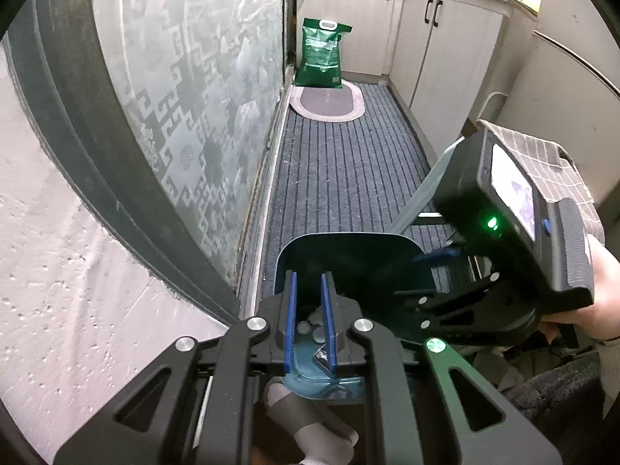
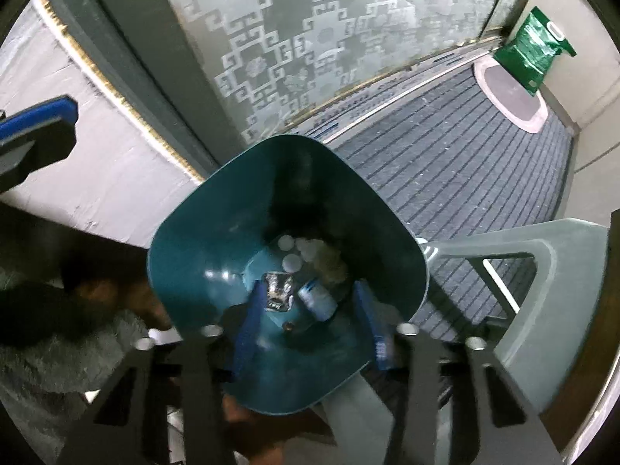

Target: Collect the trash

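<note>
A teal bin (image 2: pixel 193 255) stands on the floor against the wall. At its bottom lie white discs (image 2: pixel 292 261), a crumpled foil wrapper (image 2: pixel 277 290) and a small white-and-blue bottle (image 2: pixel 316 298). My right gripper (image 2: pixel 310 333) points down into the bin's mouth with its blue pads apart. The bottle lies below and between them, touching neither pad. My left gripper (image 1: pixel 310 302) hovers over the near rim of the bin (image 1: pixel 348 248), shut, with nothing between its pads. One of its fingers (image 2: pixel 38 116) shows at the far left of the right wrist view, clear of the bin.
A frosted patterned glass door (image 1: pixel 193 97) runs along the left. The striped grey carpet (image 1: pixel 341 162) leads to an oval mat (image 1: pixel 329 102) and a green sack (image 1: pixel 321 54) by white cabinets (image 1: pixel 445 50). A grey plastic stool (image 2: pixel 542 248) stands beside the bin. A socked foot (image 1: pixel 306 422) is below it.
</note>
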A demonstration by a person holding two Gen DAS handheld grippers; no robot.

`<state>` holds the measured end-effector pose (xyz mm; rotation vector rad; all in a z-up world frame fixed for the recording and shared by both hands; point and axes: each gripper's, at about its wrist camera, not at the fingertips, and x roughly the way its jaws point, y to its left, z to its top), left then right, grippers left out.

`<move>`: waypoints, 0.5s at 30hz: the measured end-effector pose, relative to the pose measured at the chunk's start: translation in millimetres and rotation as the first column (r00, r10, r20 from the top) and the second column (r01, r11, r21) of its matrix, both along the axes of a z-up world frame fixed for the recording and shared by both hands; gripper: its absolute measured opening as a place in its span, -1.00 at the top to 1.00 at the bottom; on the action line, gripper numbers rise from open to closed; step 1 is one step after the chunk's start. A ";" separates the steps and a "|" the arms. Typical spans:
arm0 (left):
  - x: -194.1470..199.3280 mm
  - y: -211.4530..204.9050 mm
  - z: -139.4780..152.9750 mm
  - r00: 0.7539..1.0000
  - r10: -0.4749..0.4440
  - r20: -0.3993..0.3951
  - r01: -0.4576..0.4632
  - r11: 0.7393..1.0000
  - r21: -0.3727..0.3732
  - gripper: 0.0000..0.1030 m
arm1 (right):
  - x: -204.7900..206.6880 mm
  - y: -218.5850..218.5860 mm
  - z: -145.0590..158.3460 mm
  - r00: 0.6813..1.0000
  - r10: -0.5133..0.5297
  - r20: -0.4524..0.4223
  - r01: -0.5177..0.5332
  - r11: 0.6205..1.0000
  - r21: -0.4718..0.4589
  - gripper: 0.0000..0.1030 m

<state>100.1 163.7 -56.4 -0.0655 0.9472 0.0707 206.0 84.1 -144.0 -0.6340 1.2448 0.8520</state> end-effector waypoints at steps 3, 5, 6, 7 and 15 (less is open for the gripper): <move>-2.8 -6.9 7.7 1.000 -0.012 0.015 0.012 1.000 0.007 0.72 | -5.6 -0.9 3.7 1.000 0.010 -0.010 -0.010 1.000 0.009 0.37; -4.6 -11.7 11.6 1.000 -0.020 0.019 0.020 1.000 0.014 0.72 | -9.3 -2.6 7.0 1.000 0.016 -0.011 -0.016 1.000 0.013 0.42; -4.5 -13.0 12.2 1.000 -0.023 0.019 0.023 1.000 0.017 0.72 | -10.7 -3.8 8.4 1.000 0.017 -0.011 -0.017 1.000 0.017 0.43; -5.0 -15.1 13.2 0.999 -0.028 0.018 0.027 0.999 0.021 0.72 | -11.6 -5.4 10.5 1.000 0.017 -0.010 -0.017 1.000 0.022 0.43; -11.8 -30.2 26.1 0.998 -0.048 0.046 0.046 0.999 0.029 0.69 | -14.7 -35.2 48.7 0.998 -0.046 0.031 0.042 0.992 0.120 0.43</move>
